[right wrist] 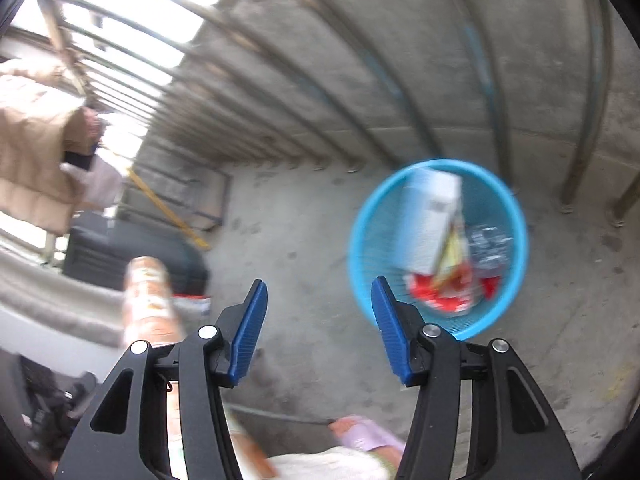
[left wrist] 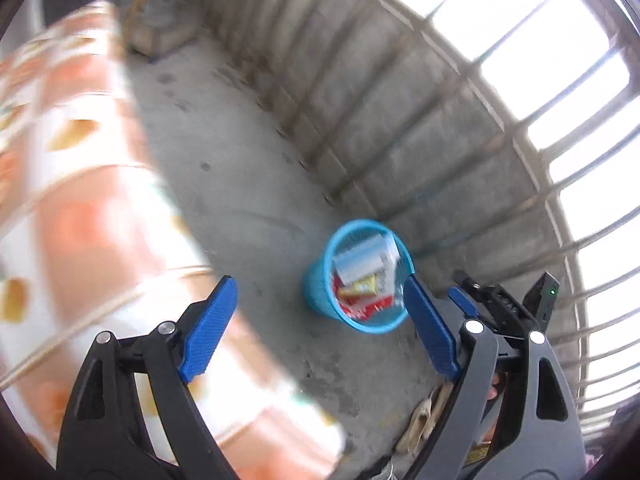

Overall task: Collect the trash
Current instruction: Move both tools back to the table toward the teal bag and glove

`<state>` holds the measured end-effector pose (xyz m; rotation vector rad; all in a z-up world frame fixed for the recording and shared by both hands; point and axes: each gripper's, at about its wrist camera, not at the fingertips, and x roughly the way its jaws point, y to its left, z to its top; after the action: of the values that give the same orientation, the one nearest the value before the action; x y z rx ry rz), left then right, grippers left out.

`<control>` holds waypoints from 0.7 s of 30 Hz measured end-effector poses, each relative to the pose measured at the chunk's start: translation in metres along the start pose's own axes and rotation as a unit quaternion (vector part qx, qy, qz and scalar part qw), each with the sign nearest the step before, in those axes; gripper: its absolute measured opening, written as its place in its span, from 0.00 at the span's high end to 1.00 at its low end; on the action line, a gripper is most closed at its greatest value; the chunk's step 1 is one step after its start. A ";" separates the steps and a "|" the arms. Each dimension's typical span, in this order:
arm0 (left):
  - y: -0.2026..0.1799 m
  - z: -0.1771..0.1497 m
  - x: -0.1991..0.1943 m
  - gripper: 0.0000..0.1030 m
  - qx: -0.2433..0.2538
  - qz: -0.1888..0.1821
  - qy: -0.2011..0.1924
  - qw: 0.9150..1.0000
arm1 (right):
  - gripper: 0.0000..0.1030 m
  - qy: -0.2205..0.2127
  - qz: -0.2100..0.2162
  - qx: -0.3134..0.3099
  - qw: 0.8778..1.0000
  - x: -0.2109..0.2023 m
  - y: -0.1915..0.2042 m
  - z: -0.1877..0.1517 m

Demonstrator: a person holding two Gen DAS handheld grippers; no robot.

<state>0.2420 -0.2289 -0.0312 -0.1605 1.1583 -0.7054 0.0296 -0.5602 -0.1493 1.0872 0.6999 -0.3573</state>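
Blue fingers (right wrist: pixel 248 332) of the right gripper (right wrist: pixel 316 332) stand apart, holding nothing; left gripper (left wrist: pixel 316 328) gapes wide, empty. Next trash: drop it right above the blue basket (right wrist: pixel 516 216).

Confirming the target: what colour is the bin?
Light blue bin, clearest in the right wrist view.

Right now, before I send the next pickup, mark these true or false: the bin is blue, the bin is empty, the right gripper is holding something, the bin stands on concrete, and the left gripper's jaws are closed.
1. The bin is blue. True.
2. The bin is empty. False: a white carton and red wrappers lie in it.
3. The right gripper holds something. False: nothing sits between its jaws.
4. The bin stands on the concrete floor. True.
5. The left gripper is closed. False: its jaws stand wide apart.
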 end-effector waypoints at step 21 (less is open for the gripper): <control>0.268 -0.027 -0.179 0.30 -0.249 0.033 -0.207 0.945 | 0.48 0.156 0.145 -0.346 0.914 0.090 0.384 -0.133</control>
<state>0.2946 0.0900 -0.0268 -0.6634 0.9073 -0.2829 0.2755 -0.2664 0.0141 0.5490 0.8444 0.3209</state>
